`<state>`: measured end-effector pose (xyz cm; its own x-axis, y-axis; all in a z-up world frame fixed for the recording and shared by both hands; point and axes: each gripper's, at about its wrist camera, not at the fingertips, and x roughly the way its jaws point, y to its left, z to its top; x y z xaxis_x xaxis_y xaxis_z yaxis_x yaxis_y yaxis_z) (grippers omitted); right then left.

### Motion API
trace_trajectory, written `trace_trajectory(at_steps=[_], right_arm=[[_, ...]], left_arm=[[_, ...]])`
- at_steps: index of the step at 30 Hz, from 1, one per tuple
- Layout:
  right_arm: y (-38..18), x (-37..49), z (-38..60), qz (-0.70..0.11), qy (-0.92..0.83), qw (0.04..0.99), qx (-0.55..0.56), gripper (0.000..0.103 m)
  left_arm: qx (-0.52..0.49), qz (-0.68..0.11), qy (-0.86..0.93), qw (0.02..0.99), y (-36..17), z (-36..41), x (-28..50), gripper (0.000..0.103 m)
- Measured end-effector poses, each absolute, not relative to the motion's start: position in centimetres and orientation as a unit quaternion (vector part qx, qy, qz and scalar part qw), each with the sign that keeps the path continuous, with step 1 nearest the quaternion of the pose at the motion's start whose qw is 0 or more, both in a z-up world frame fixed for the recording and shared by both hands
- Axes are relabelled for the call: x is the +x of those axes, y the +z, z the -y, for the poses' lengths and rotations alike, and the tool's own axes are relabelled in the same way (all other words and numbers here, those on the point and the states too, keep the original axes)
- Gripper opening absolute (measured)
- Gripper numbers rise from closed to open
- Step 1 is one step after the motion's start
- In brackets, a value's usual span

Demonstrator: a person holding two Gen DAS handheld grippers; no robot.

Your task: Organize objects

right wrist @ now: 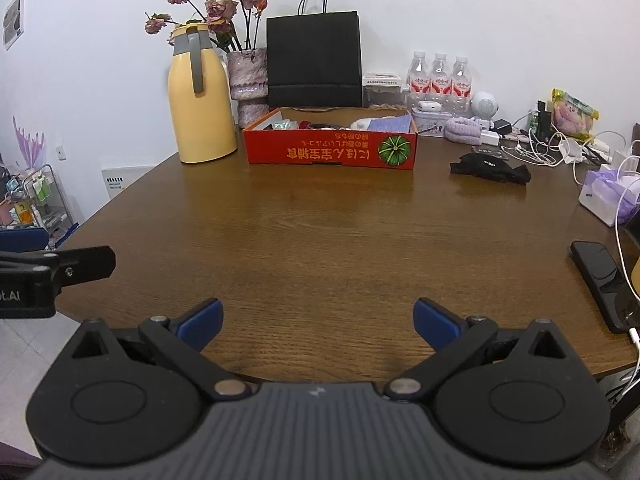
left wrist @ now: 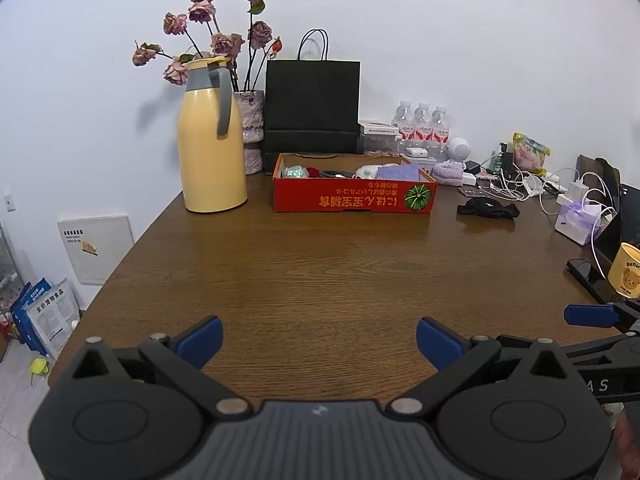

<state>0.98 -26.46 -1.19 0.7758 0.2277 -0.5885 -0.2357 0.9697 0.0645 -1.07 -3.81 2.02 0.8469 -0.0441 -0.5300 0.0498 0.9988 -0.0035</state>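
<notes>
Left tongs (left wrist: 319, 338): spread wide, nothing between the blue pads — over the table's near edge.
Right tongs (right wrist: 318, 320): likewise spread wide and empty, just beside the left pair.
Table (left wrist: 320, 272): brown wood, bare across the middle.
Red box (left wrist: 354, 190): near the far edge, small items inside.
Black cloth (left wrist: 488, 208): crumpled, to the right of the box — apart from it.
Yellow jug (left wrist: 212, 140): far-left corner, upright.
Phone (right wrist: 604, 280): dark, at the right edge.
</notes>
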Motion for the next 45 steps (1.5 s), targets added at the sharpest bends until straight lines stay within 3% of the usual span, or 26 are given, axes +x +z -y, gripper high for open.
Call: trace_trajectory(at_steps=[45], right_arm=[[-0.86,0.94,26.44,-0.317,0.127,0.940,0.002,0.103]], left_arm=[[0.015,-0.283,-0.035,0.958,1.18,3.82,-1.01,0.103]])
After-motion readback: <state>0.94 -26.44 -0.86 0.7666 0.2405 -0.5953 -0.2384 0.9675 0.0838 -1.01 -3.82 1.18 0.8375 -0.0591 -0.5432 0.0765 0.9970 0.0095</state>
